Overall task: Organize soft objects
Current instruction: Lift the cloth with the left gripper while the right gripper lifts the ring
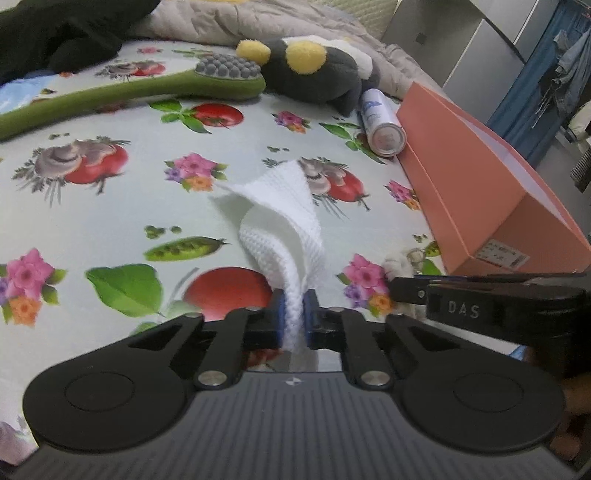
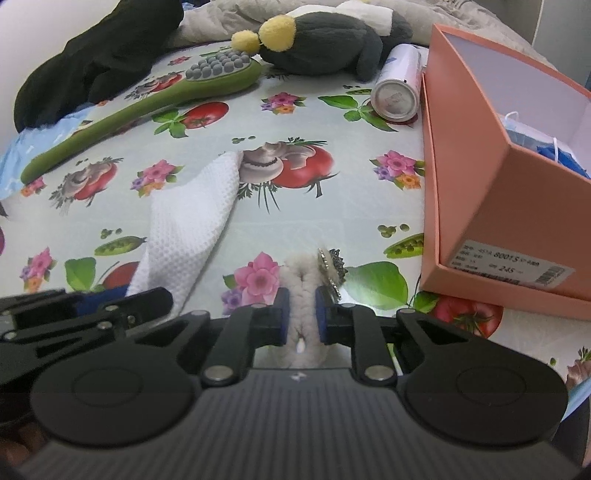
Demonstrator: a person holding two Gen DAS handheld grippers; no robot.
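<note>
A white waffle-weave cloth (image 1: 284,218) (image 2: 188,218) lies crumpled on the flowered sheet. My left gripper (image 1: 294,317) is shut on its near end, which bunches up between the blue pads. In the right wrist view my right gripper (image 2: 302,314) is shut on a small fluffy cream item (image 2: 301,275) with a sparkly ornament (image 2: 332,267) on its right side. The left gripper (image 2: 74,310) shows at the lower left of that view, the right gripper's arm (image 1: 480,306) at the right of the left wrist view.
An open pink box (image 2: 491,199) (image 1: 476,184) with blue things inside stands at the right. Behind lie a white can (image 2: 399,88), a grey and yellow plush toy (image 2: 325,40), a green long-handled brush (image 2: 147,107), a black garment (image 2: 99,55) and a grey quilt (image 1: 288,18).
</note>
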